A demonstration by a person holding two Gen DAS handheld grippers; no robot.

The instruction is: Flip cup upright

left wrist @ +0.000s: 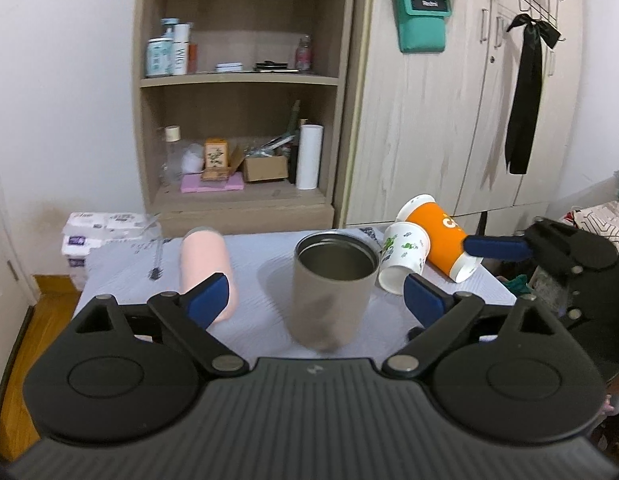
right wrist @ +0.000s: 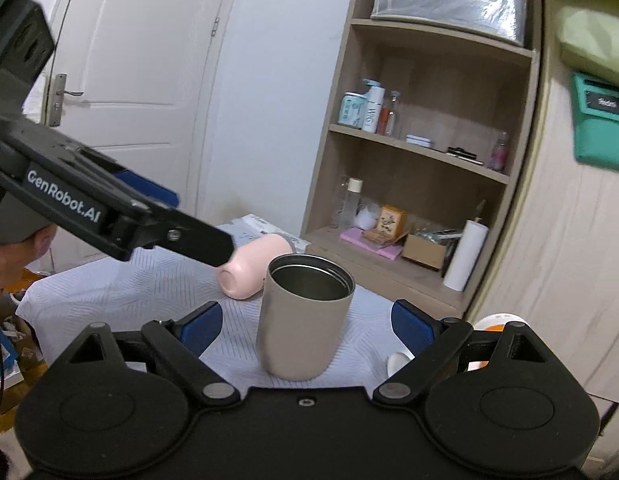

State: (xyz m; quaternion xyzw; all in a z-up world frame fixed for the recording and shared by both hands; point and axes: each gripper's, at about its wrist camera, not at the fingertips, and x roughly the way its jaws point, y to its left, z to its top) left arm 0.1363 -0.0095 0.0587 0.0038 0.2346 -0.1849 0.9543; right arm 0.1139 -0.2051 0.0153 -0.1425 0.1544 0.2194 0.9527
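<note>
The grey cup [left wrist: 332, 292] is stood upright, pink cup [left wrist: 207, 268] is left lying, and both the left gripper [left wrist: 315, 294] and right gripper [right wrist: 307, 326] are held wide open, empty.

Two wrist views converge on the beige tumbler [left wrist: 332, 288] from neighbouring sides.

The left wrist camera looks level across the table [left wrist: 261, 320] toward the shelf unit [left wrist: 241, 80], the tumbler close ahead. The right wrist camera sits right of the tumbler [right wrist: 305, 320], tilted, facing left toward the door [right wrist: 129, 80]. Both share tumbler, pink cup [left wrist: 205, 264] and shelves.
</note>
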